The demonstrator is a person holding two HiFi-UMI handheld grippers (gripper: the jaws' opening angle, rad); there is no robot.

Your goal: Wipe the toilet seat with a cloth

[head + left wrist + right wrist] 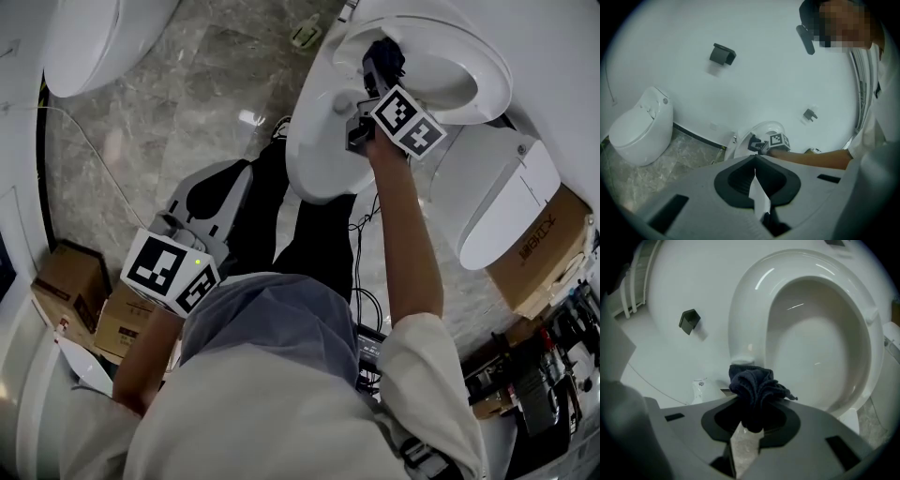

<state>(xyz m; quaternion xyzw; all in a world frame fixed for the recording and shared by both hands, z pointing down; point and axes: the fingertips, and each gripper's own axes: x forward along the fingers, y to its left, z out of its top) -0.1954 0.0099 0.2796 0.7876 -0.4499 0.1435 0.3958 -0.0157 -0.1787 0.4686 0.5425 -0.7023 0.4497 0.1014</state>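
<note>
The white toilet seat rings the bowl at the top right of the head view. My right gripper reaches over it, shut on a bunched dark blue cloth. In the right gripper view the cloth sticks out past the jaws against the near edge of the seat ring. My left gripper hangs low at the left, away from the toilet. Its jaws are shut with nothing between them. From there the toilet shows in the distance.
A second toilet stands at the upper left on the marble floor. Cardboard boxes lie at the left and another box at the right. Cables run on the floor. A black wall fitting is mounted high.
</note>
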